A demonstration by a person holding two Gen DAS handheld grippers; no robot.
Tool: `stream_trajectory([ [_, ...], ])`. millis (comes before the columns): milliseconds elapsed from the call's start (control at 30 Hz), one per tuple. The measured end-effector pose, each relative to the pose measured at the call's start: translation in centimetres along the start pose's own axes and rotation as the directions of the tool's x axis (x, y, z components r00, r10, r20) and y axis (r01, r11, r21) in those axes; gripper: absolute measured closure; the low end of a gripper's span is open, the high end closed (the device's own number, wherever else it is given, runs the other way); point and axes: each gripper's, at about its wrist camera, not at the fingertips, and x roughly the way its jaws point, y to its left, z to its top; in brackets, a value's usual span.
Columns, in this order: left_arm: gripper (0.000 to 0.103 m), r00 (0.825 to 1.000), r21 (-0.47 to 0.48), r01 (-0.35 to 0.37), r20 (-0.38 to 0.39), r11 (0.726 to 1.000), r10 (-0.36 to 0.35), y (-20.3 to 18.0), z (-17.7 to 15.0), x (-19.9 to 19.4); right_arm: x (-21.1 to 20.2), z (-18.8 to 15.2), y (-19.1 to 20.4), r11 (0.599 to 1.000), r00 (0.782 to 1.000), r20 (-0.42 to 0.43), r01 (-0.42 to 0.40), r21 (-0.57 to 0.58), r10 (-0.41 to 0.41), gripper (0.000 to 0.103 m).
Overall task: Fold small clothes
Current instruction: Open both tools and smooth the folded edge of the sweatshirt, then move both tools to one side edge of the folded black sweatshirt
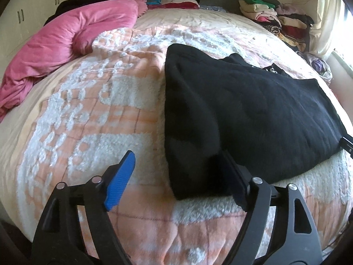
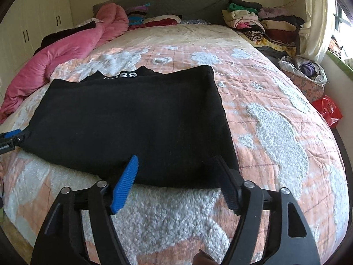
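Peach and white fleece covers the bed [image 2: 275, 119], the largest thing in view; on it lies one black garment [image 2: 132, 119], folded into a broad flat rectangle with its long axis running across the bed from one gripper to the other; white lettering shows on a layer peeking out at its far edge. One rumpled pink quilt [image 1: 66, 37] lies along the bed's left side, well apart from the garment; one heap of mixed clothes [image 2: 260, 24] sits at the far right corner by the headboard; I cannot count its pieces.

Two grippers work here, one at each near corner of the garment. The left gripper [image 1: 178, 174] has its jaws standing wide, the garment's near left corner lying between them with the blue pad clear of the cloth; the right gripper [image 2: 176, 172] is likewise spread, the near right corner just ahead of and partly between its fingers, neither pad pressing.

Judged from this, both corners are released and the fold rests on the bed. The garment lies forward of both sets of jaws; each hand is nearest its own end, so any next fold across the long axis would start from either short side.
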Motion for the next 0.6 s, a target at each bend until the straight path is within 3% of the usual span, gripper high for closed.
stream_trajectory([
  [200,0.021,1.0,-0.012,-0.002,0.005,1.0,0.002,0.4,-0.5,-1.1,-1.3,-0.2,0.3,1.0,1.0,0.028,-0.008,0.009,0.008,0.014],
  [333,0.01,1.0,-0.017,0.005,0.013,1.0,-0.005,0.4,-0.6,-1.8,-2.3,-0.2,0.8,1.0,0.999,0.052,-0.006,-0.006,0.006,0.008],
  [600,0.009,1.0,-0.013,0.019,0.012,1.0,-0.019,0.3,-0.6,-2.6,-3.2,-0.1,2.4,0.998,0.998,0.063,-0.004,-0.055,0.007,0.004],
])
